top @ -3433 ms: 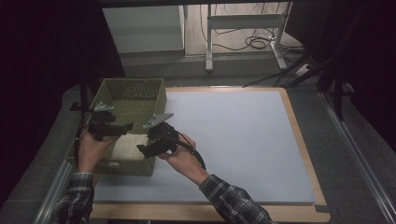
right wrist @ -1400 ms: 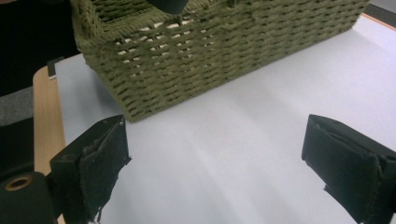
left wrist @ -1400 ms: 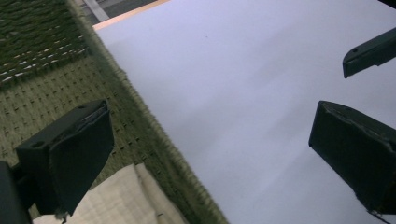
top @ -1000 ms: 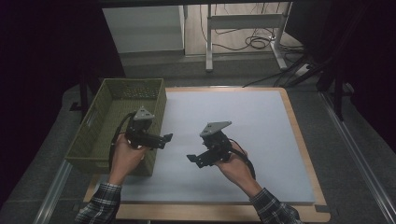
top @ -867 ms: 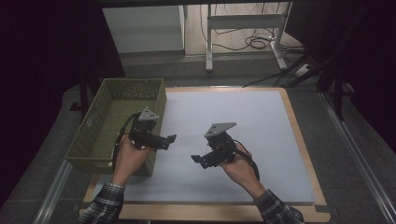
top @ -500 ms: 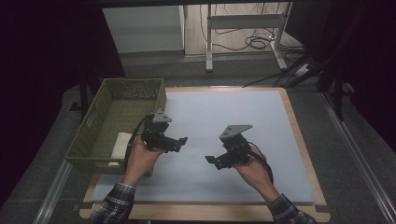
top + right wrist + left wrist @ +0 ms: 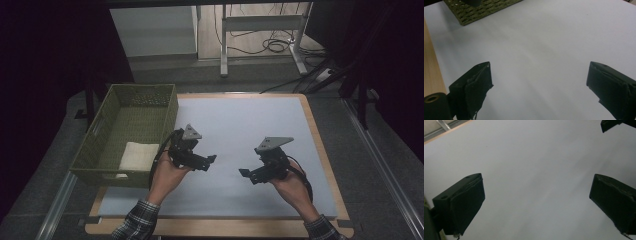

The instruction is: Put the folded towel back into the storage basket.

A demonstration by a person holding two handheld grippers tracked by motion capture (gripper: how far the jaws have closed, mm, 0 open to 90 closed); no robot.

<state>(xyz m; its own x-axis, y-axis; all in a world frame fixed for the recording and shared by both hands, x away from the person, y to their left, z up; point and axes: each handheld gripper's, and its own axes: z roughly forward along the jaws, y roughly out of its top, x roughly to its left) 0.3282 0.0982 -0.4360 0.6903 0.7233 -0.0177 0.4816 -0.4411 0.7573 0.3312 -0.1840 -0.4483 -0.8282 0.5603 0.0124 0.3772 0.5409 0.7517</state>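
Now we hold the left gripper (image 7: 209,161) and the right gripper (image 7: 246,174) low over the bare grey mat (image 7: 250,125), both with jaws spread wide and nothing between them. The folded white cloth (image 7: 138,155) lies inside the green woven basket (image 7: 102,150), at its near end, well apart from both tools. We judge the putting-away done, so next we need only rest the grippers on the mat.
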